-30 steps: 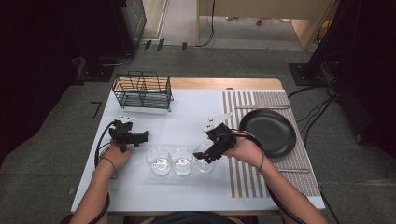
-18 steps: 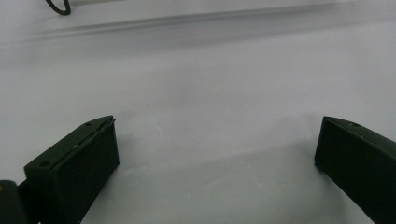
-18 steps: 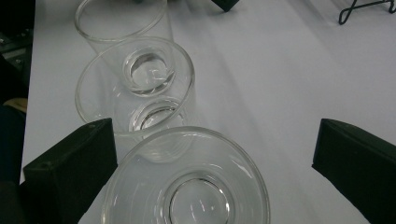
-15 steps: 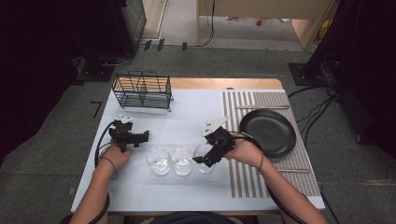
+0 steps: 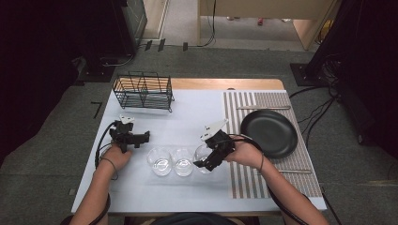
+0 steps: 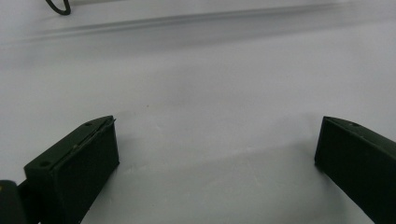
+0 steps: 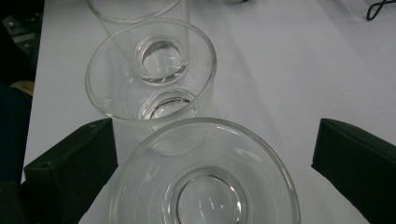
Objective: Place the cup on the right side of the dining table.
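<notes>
Right gripper (image 5: 206, 162) at the nearest of three glasses in a row.
Its jaws are spread wide either side of the nearest glass (image 7: 205, 182), not clamping; left gripper (image 5: 141, 137) gapes wide over bare table (image 5: 141, 192), apart from the glasses.

The worktop (image 5: 187, 197) is carrying a pale blue covering. A black wire rack (image 5: 143, 90) is standing at its far left. Three clear glasses (image 5: 183, 161) are sitting in a row near the front. A striped mat (image 5: 263, 176) is lying at the right, bearing a black plate (image 5: 269, 133).
</notes>
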Available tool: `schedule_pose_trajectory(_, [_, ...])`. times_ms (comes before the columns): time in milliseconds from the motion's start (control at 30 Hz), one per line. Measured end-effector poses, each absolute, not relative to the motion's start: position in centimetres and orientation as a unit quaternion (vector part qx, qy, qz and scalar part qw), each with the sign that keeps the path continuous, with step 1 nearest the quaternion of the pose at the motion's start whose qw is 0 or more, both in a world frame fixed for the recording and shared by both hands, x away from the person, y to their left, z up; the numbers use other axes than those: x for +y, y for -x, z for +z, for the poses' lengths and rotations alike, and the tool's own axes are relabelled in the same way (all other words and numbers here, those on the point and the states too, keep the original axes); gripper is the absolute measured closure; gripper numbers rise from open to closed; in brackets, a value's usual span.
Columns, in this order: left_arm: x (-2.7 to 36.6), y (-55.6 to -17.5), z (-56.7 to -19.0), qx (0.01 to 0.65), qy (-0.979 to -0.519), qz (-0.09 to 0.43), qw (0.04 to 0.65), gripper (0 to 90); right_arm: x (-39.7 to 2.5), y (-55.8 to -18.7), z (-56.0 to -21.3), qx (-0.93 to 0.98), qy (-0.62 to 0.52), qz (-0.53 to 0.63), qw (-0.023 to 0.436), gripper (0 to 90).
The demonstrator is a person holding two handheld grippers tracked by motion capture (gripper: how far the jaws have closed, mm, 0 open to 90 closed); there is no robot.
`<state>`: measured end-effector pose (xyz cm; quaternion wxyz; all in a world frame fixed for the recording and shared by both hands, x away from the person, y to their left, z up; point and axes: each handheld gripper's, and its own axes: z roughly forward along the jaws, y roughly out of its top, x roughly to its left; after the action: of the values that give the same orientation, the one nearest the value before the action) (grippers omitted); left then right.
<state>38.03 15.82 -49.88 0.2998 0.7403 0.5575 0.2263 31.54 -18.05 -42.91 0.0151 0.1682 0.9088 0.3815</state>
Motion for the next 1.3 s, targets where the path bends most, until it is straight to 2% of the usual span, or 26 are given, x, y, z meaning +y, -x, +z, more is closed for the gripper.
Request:
schedule_pose_trajectory(867, [15.8, -38.0, -49.9, 0.557, -0.74, 0.226, 0.3, 0.0, -17.6, -31.1, -44.1, 0.923, -0.137, 0.36, 0.005, 0.5])
schedule_pose_trajectory(900, [15.8, -38.0, -49.9, 0.557, -0.74, 0.226, 0.3, 0.0, -17.5, -31.1, -44.2, 0.924, -0.137, 0.358, 0.006, 5.6])
schedule_pose_trajectory(967, [15.8, -38.0, -49.9, 0.557, -0.74, 0.226, 0.3, 0.0, -17.5, -31.1, -44.3, 0.924, -0.137, 0.358, 0.01, 7.4])
schedule_pose_trajectory(1300, [15.8, -38.0, -49.9, 0.558, -0.74, 0.226, 0.3, 0.0, -17.5, -30.9, -44.6, 0.926, -0.125, 0.358, 0.003, 7.6])
